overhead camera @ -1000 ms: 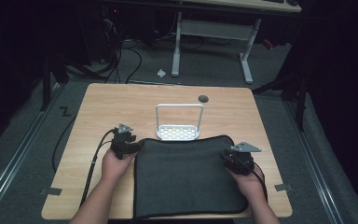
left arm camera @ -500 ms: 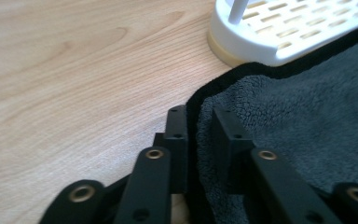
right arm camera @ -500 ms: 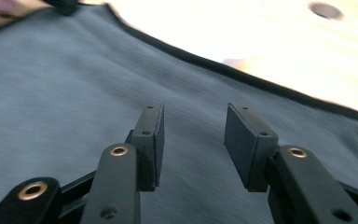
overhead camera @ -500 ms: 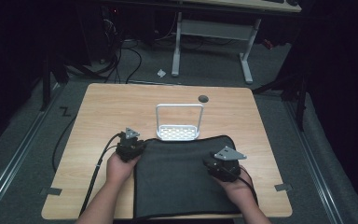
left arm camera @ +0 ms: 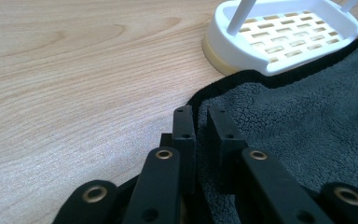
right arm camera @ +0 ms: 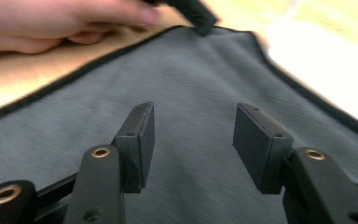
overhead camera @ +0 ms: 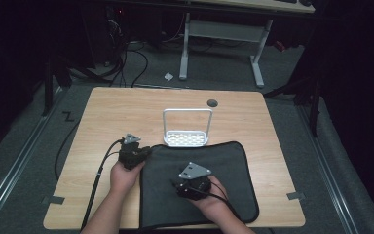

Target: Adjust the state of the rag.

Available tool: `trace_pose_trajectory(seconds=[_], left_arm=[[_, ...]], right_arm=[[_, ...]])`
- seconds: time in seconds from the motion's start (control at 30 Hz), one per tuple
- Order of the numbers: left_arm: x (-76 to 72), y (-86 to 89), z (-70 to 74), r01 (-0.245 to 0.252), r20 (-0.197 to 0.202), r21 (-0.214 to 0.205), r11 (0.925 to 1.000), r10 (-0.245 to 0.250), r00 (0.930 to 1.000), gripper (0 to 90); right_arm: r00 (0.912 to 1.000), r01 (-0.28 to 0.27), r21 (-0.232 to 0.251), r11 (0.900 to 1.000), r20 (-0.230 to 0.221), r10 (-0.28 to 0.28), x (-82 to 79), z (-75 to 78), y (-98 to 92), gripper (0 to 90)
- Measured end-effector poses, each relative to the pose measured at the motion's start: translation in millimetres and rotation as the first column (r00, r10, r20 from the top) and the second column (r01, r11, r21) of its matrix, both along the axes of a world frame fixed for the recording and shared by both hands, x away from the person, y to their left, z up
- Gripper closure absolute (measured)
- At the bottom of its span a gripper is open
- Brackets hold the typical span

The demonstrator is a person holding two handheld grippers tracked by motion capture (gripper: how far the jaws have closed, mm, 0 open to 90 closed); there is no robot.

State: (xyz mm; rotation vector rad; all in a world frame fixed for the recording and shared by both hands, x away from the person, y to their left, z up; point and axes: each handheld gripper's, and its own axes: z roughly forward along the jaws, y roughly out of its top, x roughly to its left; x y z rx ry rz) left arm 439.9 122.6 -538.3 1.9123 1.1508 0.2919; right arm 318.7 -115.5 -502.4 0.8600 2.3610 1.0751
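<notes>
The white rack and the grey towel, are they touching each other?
Touching. In the left gripper view the black-trimmed edge of the grey towel lies right against the base of the white rack, with no wood showing between them.

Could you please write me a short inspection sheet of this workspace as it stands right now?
Surface: light wooden table, with a round dark grommet hole near the far edge.
Job's things: dark grey towel lies flat at the near side; its far edge touches the white rack.
Clutter: nothing seen.
Grippers: left gripper has just been closing, jaws nearly together at the towel's far-left corner hem; right gripper has just been opening, nothing between its jaws, above the towel's middle.
Cables: black cable trails from the left gripper off the near edge.
Surroundings: dark room, grey floor, a desk frame beyond, floor cables.
</notes>
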Motion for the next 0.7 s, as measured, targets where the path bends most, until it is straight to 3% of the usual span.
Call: trace_pose_trajectory(seconds=[0.2, 0.37, 0.6, 0.7], left_arm=[[1.4, 1.5, -0.4, -0.004, -0.014, -0.012, 0.9999, 0.003, 0.9999, 81.9], [1.9, 2.1, -0.6, -0.004, -0.019, -0.017, 0.9999, 0.004, 0.9998, 81.6], [2.0, 2.1, -0.7, -0.004, -0.020, -0.018, 0.9998, 0.003, 0.9998, 81.3], [2.1, 2.3, -0.7, -0.004, -0.022, -0.019, 0.9998, 0.003, 0.9997, 81.3]], right_arm=[[0.9965, -0.072, -0.009, 0.9973, -0.043, 0.072, -7.7, -12.5, 38.2, 47.3], [0.9875, -0.143, -0.024, 0.9895, -0.071, 0.140, -15.7, -22.4, 67.3, 46.5], [0.9759, -0.188, 0.007, 0.9821, -0.111, 0.188, -25.6, -25.4, 91.3, 43.5], [0.9723, -0.206, -0.011, 0.9784, -0.114, 0.204, -28.4, -29.0, 96.3, 42.9]])
